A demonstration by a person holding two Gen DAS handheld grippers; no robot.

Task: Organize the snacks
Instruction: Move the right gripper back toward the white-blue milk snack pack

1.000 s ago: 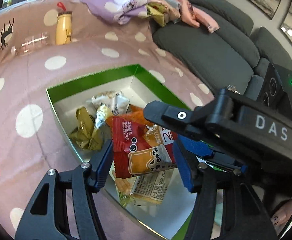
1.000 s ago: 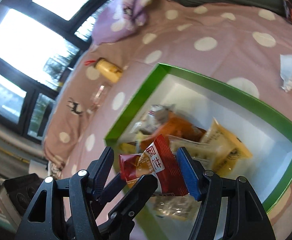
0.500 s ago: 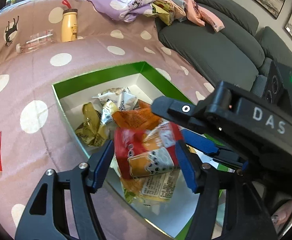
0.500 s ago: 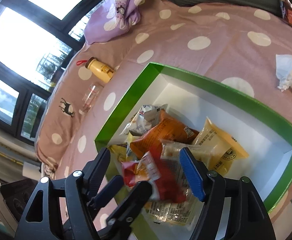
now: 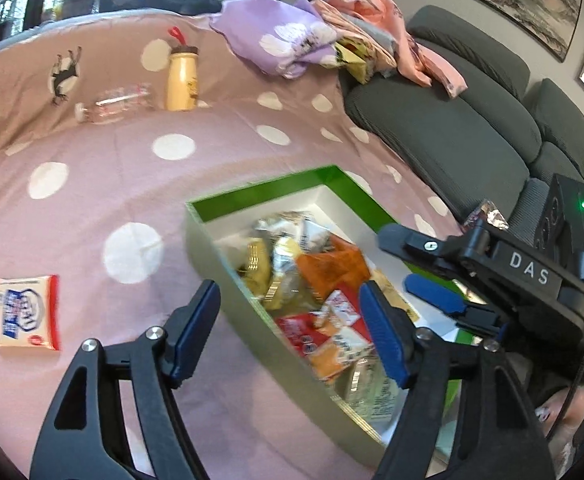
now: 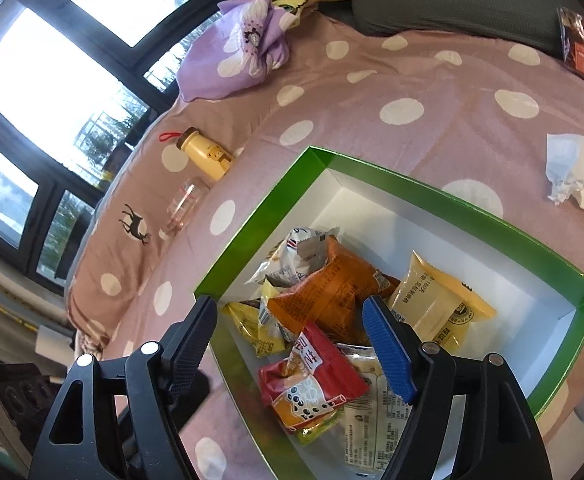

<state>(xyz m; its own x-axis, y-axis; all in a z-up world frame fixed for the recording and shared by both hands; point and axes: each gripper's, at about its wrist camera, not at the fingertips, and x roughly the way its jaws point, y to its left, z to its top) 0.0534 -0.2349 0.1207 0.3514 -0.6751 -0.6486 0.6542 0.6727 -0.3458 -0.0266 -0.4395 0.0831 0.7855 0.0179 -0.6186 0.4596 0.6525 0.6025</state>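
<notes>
Now red snack packet (image 6: 312, 384), glossy, in green box (image 6: 252, 232)

Left gripper (image 5: 288, 328): jaws spread wide with nothing between the blue pads (image 5: 382, 338), the black finger arms angling up and inward from the lower edge of its own view. Right gripper (image 6: 290, 334): jaws likewise spread wide and gripping nothing, its near pad (image 6: 388, 354) blue and its far pad dark; in the left wrist view its body (image 5: 528, 276), marked "DAS", reaches in from the right just beyond the left gripper's right finger. A bare hand (image 5: 564, 412) shows below that body at the lower right edge.
</notes>
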